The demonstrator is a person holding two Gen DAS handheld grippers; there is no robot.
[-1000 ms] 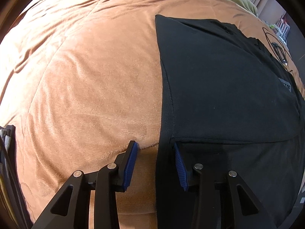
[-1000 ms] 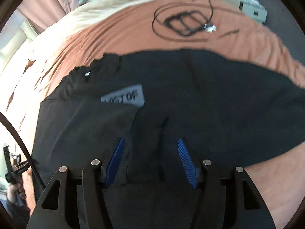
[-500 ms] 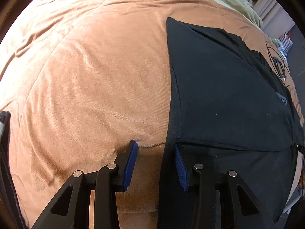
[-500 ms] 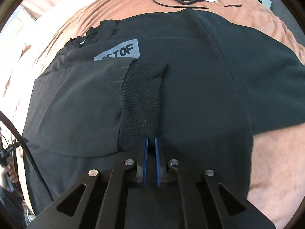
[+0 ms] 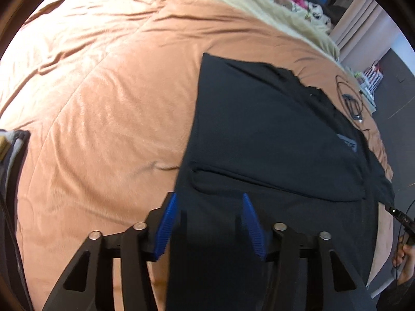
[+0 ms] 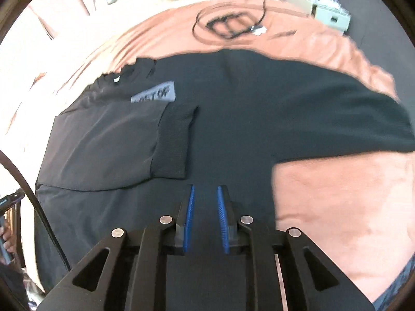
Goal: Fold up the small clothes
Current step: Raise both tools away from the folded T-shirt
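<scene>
A black T-shirt [image 5: 272,134] lies flat on the orange-brown bedspread [image 5: 103,103], with one sleeve [image 6: 116,140] folded in over the chest below a grey printed patch [image 6: 155,94]. My left gripper [image 5: 209,197] hovers over the shirt's near left edge. Its jaws are opening and its blue pads [image 5: 166,228] touch no cloth. My right gripper [image 6: 206,187] hangs above the shirt's lower middle, near the folded sleeve's ribbed cuff [image 6: 176,140]. Its jaws are opening from a narrow gap with nothing pinched between them. The other sleeve [image 6: 337,119] spreads out to the right.
A coiled black cable with small black frames [image 6: 233,23] lies on the bedspread beyond the shirt's collar. A cream blanket [image 5: 259,0] covers the far end of the bed. A pale box [image 6: 332,15] stands past the bed's corner. A hand [image 5: 402,256] shows at the right edge.
The left gripper lifted off the shirt's edge, shifted over the shirt and spread wider. The right gripper went from wide around the sleeve to shut, then parted slightly.
</scene>
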